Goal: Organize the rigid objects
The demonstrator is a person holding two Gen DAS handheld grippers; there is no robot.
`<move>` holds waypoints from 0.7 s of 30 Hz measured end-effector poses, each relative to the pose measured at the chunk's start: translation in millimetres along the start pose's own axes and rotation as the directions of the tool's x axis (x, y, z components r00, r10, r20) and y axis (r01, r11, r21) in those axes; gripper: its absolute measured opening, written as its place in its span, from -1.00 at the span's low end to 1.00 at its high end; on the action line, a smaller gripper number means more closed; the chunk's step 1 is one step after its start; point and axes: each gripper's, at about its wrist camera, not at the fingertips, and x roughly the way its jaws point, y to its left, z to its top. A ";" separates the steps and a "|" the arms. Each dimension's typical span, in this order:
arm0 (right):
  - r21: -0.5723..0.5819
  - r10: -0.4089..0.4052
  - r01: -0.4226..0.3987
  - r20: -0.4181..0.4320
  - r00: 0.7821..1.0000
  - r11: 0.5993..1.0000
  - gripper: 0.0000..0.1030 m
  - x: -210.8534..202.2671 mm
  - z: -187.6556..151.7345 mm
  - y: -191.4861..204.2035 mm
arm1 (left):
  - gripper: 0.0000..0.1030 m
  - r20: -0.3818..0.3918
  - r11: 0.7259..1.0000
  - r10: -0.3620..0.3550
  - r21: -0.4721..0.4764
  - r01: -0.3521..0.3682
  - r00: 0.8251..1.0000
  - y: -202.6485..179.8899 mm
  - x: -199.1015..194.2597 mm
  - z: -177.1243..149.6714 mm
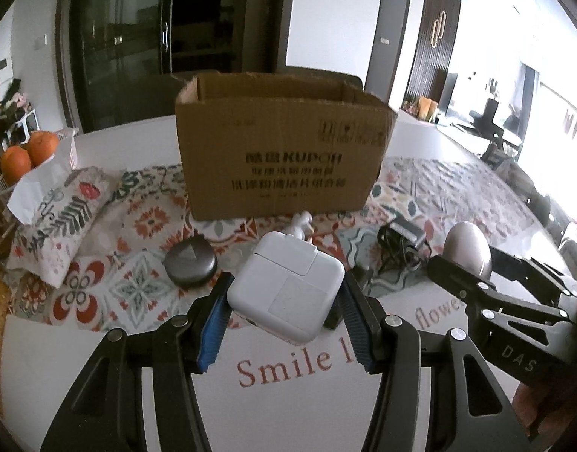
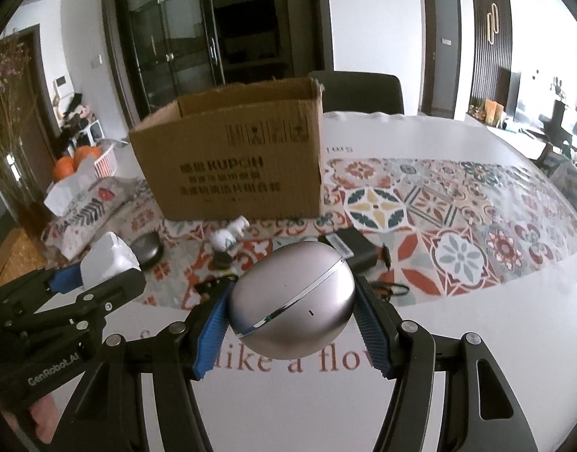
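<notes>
Left fingers clenched on white charger, right fingers on tilted silver egg-shaped case.

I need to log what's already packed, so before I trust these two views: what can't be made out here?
- Inside of the cardboard box: hidden by its front wall in both wrist views.
- Small white figurine: blurred in the right view, mostly hidden behind the white charger in the left.
- Box's smaller print: too blurred to read.
- Black adapter: partly hidden behind the silver egg-shaped case.
</notes>
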 end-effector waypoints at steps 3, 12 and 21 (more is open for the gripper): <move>0.004 0.009 -0.009 0.012 1.000 1.000 0.23 -2.1 7.7 0.9 | 0.07 0.016 1.000 0.001 -0.005 -0.001 1.000 0.9 -3.2 7.6; -0.003 0.030 -0.030 0.063 0.998 1.000 0.23 -10.3 33.2 6.0 | 0.07 0.051 1.000 0.012 -0.022 -0.011 0.999 4.3 -13.8 31.1; -0.036 0.037 -0.033 0.122 0.992 0.999 0.23 -16.6 62.7 13.4 | 0.07 0.097 1.000 0.027 -0.017 -0.025 0.995 9.0 -21.3 55.4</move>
